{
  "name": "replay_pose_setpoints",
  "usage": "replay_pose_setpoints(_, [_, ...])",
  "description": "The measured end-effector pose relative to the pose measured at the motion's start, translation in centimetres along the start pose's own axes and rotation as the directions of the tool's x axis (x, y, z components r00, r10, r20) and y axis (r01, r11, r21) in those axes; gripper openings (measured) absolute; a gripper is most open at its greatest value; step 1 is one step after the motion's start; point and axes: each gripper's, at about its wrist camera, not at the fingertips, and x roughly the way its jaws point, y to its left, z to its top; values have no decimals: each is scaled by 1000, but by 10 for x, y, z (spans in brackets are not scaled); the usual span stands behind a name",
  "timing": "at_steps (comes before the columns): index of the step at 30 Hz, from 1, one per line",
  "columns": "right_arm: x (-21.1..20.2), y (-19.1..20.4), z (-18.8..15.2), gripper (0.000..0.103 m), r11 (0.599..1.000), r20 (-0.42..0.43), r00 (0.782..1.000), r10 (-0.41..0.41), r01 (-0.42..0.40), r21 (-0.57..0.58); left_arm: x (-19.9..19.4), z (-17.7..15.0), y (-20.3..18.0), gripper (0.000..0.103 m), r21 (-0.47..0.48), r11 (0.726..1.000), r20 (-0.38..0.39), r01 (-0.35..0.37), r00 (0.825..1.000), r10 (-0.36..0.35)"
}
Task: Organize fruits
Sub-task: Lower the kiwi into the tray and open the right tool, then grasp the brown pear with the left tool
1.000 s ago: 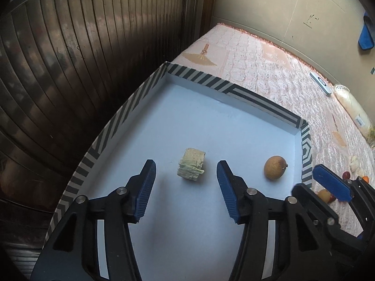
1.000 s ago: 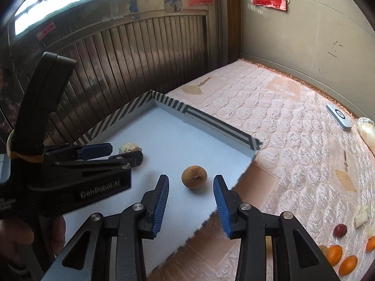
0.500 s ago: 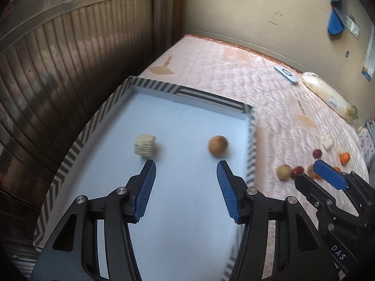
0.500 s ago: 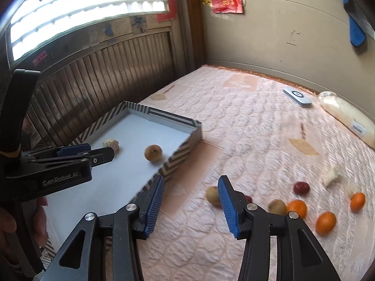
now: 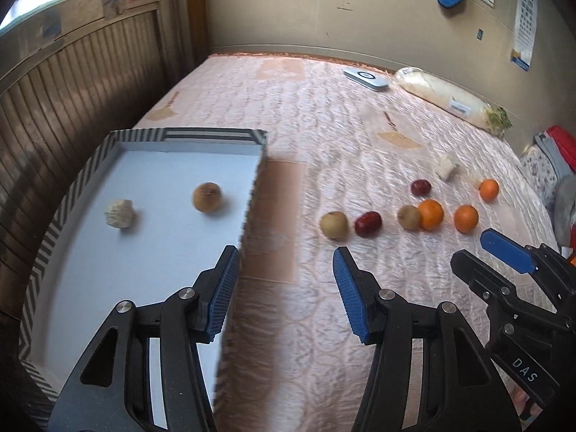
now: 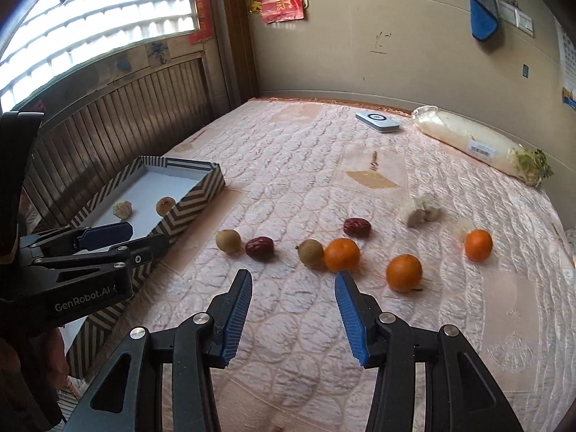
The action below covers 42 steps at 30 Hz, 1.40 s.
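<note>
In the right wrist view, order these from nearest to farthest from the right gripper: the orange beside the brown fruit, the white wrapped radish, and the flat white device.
From the right gripper:
1. Orange, just ahead of the fingertips.
2. Wrapped radish, far right, and white device, by the back wall: too close to call.

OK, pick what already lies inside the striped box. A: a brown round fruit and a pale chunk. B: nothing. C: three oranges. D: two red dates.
A: the striped box holds only the brown round fruit and the pale chunk.
</note>
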Motion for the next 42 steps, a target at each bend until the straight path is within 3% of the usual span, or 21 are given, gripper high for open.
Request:
replay_pose_setpoints(12, [-12,-41,-24,46,997,-11,1000,-14,15,74,28,1,-25,54,64,996,-52,54,997,-51])
replay_pose_setpoints(25, [-4,-44,-24,46,997,-21,1000,4,-2,80,66,15,-28,54,123,990,-111,67,992,-54])
replay_pose_setpoints(39, [3,-45,-25,46,997,-36,999,6,-3,78,77,20,-38,54,195,980,-73,36,997,-22])
replay_pose_setpoints(42, [3,-46,-25,46,996,-37,999,6,-3,85,77,20,-40,40,202,977,-76,65,996,-50])
